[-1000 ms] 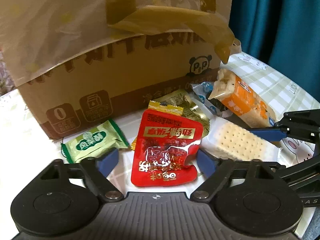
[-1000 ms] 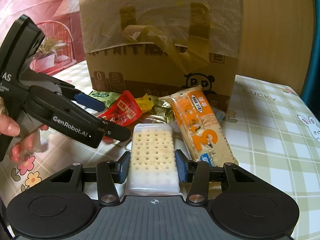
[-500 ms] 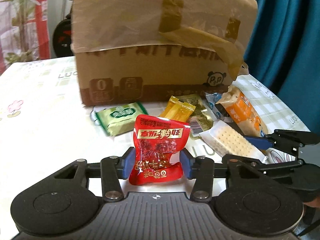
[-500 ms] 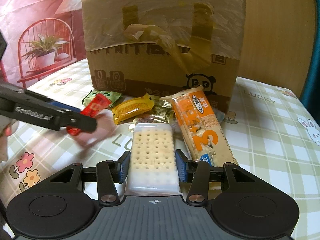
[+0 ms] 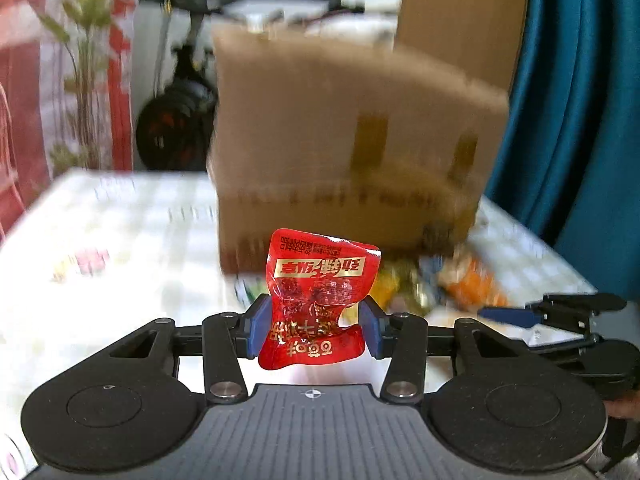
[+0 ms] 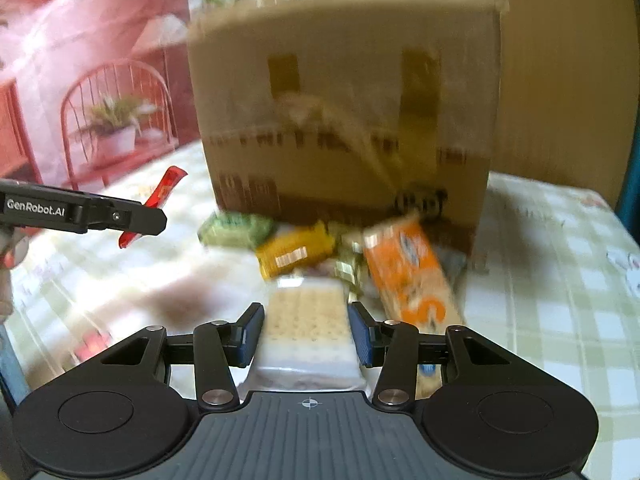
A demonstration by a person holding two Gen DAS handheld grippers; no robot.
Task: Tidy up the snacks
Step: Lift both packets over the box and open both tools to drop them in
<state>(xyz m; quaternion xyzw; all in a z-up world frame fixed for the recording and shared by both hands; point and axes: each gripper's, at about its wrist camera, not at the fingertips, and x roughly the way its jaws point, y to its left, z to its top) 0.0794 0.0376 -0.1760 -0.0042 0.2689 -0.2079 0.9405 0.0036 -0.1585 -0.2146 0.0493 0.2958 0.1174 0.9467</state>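
Note:
My left gripper [image 5: 311, 330] is shut on a red snack packet [image 5: 318, 300] and holds it in the air above the table. It also shows in the right wrist view [image 6: 154, 206], edge on. My right gripper [image 6: 306, 334] is shut on a clear-wrapped white cracker pack [image 6: 306, 334] and holds it just off the table. A taped cardboard box [image 6: 344, 120] stands behind the snack pile. An orange cracker pack [image 6: 412, 272], a yellow packet [image 6: 294, 250] and a green packet [image 6: 236, 230] lie in front of it. Both views are blurred.
The table has a checked cloth [image 6: 552, 280]. A teal curtain [image 5: 580, 120] hangs at the right. A red chair print with a plant [image 6: 112, 128] shows at the left. The right gripper's fingers [image 5: 508, 316] show at the right of the left wrist view.
My left gripper shut on the red packet and lifted it up and back from the pile. My right gripper has lifted the cracker pack slightly.

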